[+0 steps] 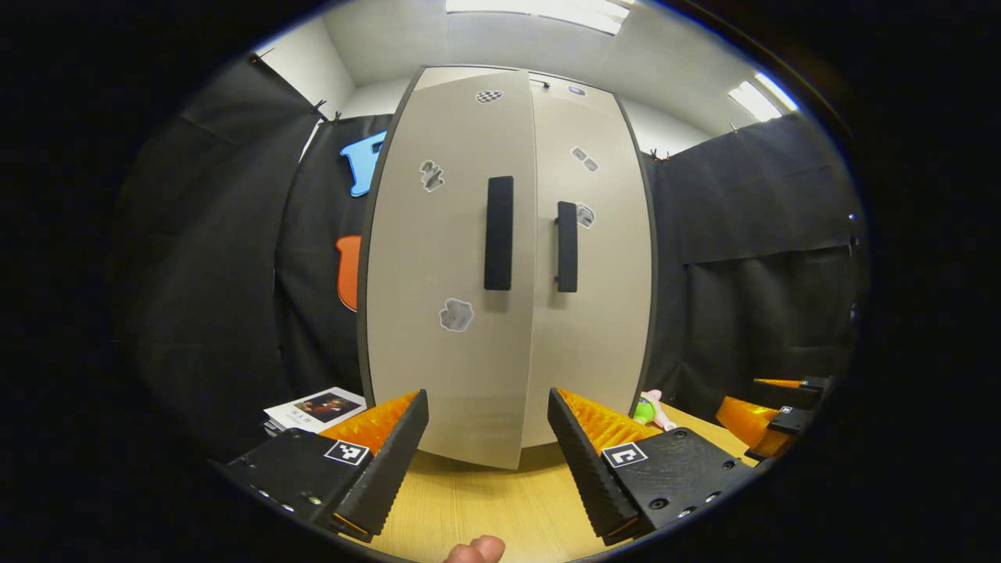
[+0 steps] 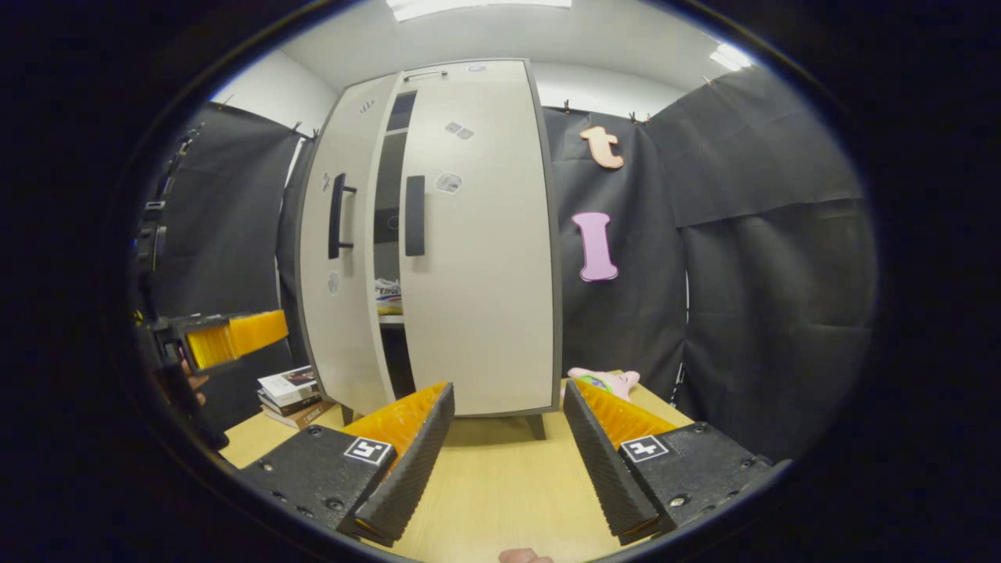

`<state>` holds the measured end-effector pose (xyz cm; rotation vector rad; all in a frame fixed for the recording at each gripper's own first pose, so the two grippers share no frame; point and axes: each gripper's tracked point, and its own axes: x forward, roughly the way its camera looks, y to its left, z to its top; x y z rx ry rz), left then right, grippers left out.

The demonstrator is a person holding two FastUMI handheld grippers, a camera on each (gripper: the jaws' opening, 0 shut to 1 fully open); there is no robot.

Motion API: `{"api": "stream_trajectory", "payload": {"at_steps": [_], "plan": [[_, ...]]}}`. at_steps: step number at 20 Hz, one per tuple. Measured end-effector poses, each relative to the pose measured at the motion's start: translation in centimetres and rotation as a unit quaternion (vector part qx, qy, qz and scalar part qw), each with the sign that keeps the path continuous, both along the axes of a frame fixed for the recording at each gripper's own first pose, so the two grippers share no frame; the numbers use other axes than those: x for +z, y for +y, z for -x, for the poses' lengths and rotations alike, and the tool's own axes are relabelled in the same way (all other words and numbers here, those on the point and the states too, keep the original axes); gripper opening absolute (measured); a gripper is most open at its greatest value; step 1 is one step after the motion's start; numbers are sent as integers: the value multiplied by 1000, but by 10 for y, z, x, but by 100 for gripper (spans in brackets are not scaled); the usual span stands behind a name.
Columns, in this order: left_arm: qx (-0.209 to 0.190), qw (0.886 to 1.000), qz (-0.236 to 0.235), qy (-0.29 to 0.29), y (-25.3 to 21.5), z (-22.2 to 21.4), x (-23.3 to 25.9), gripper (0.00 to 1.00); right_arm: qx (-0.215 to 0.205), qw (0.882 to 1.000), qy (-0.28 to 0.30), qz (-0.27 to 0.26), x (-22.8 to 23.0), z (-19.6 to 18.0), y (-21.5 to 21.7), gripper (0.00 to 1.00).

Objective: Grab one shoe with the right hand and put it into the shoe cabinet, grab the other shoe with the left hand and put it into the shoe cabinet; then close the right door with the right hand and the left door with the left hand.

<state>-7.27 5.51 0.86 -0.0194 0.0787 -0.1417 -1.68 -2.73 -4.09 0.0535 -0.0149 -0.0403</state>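
In the left gripper view, the left gripper (image 1: 488,453) is held wide apart and empty before the shoe cabinet (image 1: 508,266); the left door (image 1: 450,266) is seen nearly closed. In the right gripper view, the right gripper (image 2: 508,453) is spread wide, empty. A shoe (image 2: 388,297) is glimpsed on a shelf through the gap beside the right door (image 2: 477,250).

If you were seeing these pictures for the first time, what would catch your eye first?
The tall pale shoe cabinet on the wooden table, its left door ajar so a shoe shows through the gap. Both open claws, left claw and right claw, face it.
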Motion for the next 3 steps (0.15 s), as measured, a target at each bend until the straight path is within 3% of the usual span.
{"api": "stream_trajectory", "payload": {"at_steps": [3], "plan": [[-7,1000,-2,5,-15,18,-17,92,2,1000,3,6,-5,2,5,92]]}}
